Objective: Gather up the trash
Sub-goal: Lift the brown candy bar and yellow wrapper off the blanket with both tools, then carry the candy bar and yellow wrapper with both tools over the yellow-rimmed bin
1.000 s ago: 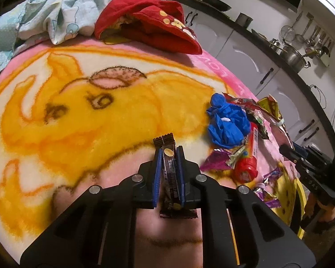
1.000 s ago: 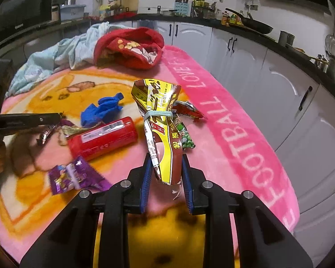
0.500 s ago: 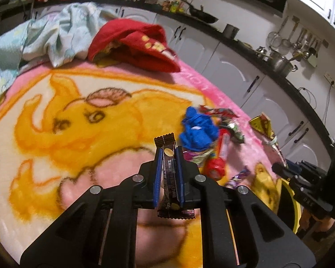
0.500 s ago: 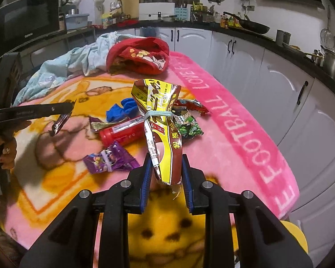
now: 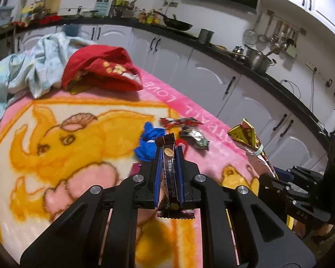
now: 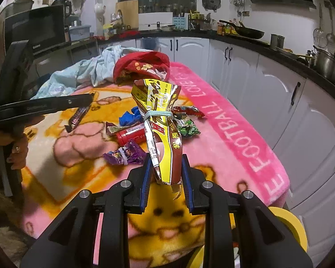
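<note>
My left gripper is shut on a dark brown candy bar wrapper, held above the blanket; it also shows in the right wrist view. My right gripper is shut on a yellow and brown snack bag tied with a pale band, seen at the right of the left wrist view. On the pink and yellow blanket lie a blue glove, a red tube, a purple wrapper, a green snack packet and a red wrapper.
A red cloth and a pale blue cloth lie heaped at the blanket's far end. White cabinets with a black counter run along the right. A yellow bin rim shows below the blanket's near right corner.
Both grippers have risen and drawn back from the trash pile, each keeping its wrapper. The pile now looks farther off in both views.
</note>
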A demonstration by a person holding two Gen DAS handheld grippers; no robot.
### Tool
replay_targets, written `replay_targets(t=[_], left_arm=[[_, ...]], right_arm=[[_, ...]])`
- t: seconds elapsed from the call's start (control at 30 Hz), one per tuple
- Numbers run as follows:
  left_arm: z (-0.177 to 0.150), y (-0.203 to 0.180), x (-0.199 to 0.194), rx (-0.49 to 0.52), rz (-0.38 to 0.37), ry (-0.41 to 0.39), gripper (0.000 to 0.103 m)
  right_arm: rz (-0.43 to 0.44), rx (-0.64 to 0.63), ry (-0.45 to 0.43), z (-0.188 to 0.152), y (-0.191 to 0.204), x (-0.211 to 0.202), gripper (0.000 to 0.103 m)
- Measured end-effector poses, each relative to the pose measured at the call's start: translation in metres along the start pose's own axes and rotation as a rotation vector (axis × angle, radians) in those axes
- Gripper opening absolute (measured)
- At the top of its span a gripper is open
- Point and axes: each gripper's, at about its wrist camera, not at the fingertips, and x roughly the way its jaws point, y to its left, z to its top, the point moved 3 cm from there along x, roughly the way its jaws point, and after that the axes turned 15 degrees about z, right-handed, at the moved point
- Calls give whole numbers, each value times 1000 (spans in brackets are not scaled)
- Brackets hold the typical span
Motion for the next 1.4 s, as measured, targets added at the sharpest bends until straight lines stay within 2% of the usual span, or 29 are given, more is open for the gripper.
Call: replay_targets(t=[0.5, 1.4], left_arm=[[0, -59, -18, 86, -75, -36, 7], [-36, -166, -19, 252, -250, -8, 7]], right_arm=[[-56, 46, -73, -17, -8, -58, 24], [-222, 212, -134, -81, -58, -132, 24]])
